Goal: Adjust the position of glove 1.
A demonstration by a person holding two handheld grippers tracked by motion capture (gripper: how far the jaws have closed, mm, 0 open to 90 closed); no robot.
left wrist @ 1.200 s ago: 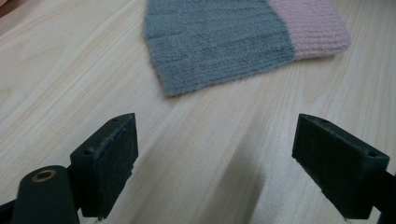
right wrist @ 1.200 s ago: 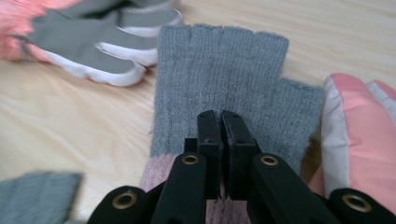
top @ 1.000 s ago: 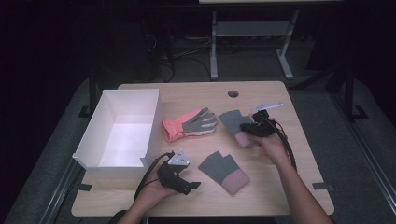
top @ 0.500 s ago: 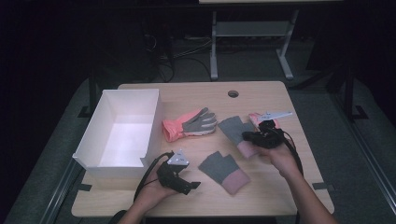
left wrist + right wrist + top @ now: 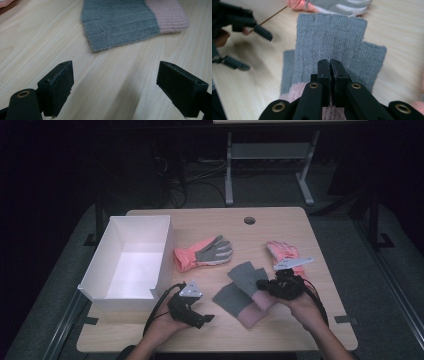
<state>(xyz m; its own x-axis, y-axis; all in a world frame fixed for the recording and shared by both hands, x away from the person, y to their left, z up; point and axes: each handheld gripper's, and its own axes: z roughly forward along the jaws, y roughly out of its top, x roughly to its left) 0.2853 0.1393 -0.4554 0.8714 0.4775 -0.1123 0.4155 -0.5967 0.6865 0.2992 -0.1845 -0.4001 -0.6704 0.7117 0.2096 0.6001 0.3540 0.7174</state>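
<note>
- Presently the right gripper (image 5: 264,286) has its jaws pressed together on a grey knitted fingerless glove with a pink cuff (image 5: 332,45), pinched near the cuff; in the right gripper view the glove spreads flat beyond the jaws.
- That held glove (image 5: 246,276) partly overlaps a second grey-and-pink knitted glove (image 5: 229,299) lying flat on the light wooden table (image 5: 210,222), near its front edge.
- Over on the other side, the left gripper (image 5: 204,319) sits low by the front edge with its jaws wide apart and nothing between them; in its own view the second glove (image 5: 125,22) lies just ahead on bare wood.
- Behind the right hand (image 5: 300,306), a salmon-pink padded glove (image 5: 285,252) rests on the table.
- Another salmon-pink glove with a grey palm (image 5: 205,254) lies mid-table, just beside a white open-topped rectangular box (image 5: 165,250) at the left.
</note>
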